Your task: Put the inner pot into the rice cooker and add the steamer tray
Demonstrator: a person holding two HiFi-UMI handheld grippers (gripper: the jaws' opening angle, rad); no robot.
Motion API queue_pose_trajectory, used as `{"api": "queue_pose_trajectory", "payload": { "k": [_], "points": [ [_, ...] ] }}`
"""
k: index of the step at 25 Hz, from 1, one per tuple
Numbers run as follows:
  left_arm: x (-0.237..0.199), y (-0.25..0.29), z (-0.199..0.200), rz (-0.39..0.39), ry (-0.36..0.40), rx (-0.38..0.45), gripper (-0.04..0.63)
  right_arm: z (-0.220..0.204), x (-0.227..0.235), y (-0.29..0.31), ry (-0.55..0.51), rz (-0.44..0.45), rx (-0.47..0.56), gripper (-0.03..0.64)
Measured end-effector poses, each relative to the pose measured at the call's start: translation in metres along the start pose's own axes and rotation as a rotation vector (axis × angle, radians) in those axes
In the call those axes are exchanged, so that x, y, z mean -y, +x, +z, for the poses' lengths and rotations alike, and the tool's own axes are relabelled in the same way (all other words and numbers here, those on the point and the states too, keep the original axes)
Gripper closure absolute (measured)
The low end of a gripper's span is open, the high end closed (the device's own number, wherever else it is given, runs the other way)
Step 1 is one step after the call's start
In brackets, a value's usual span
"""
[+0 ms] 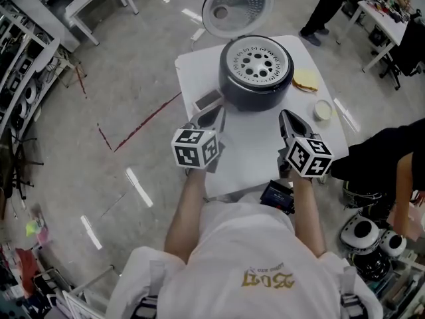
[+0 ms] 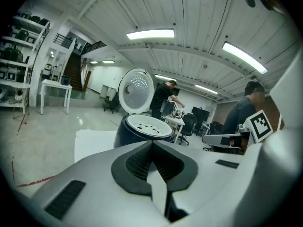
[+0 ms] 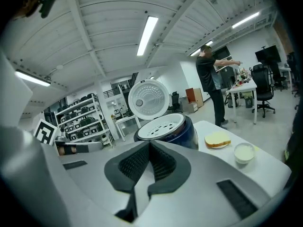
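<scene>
The dark rice cooker (image 1: 255, 75) stands on the white table (image 1: 192, 72) with its lid (image 1: 237, 4) swung open behind it. A white perforated steamer tray (image 1: 257, 60) sits in its top. The same cooker (image 2: 139, 132) shows ahead in the left gripper view, and the cooker (image 3: 170, 129) shows again in the right gripper view. My left gripper (image 1: 211, 116) is shut and empty, near the cooker's front left. My right gripper (image 1: 290, 121) is also shut and empty, at the cooker's front right. Neither touches the cooker.
A yellow sponge-like piece on a plate (image 1: 305, 80) and a small white bowl (image 1: 323, 109) lie at the table's right side. A grey flat object (image 1: 207, 100) lies by the left gripper. People stand at the right (image 1: 398, 165) and far back (image 1: 329, 5).
</scene>
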State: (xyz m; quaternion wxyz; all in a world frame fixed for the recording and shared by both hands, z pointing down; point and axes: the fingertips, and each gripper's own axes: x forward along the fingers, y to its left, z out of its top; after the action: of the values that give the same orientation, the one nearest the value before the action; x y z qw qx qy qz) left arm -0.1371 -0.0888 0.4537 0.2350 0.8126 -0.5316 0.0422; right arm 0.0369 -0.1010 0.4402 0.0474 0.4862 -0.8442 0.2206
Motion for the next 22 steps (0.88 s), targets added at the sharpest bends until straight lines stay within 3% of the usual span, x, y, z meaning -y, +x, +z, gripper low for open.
{"api": "queue_pose_trajectory", "payload": {
  "k": [22],
  "points": [
    [-0.008,-0.015,0.003,-0.029,-0.02,-0.003,0.58,-0.007,-0.014,-0.003,0.024,-0.016,-0.025,0.606]
  ]
}}
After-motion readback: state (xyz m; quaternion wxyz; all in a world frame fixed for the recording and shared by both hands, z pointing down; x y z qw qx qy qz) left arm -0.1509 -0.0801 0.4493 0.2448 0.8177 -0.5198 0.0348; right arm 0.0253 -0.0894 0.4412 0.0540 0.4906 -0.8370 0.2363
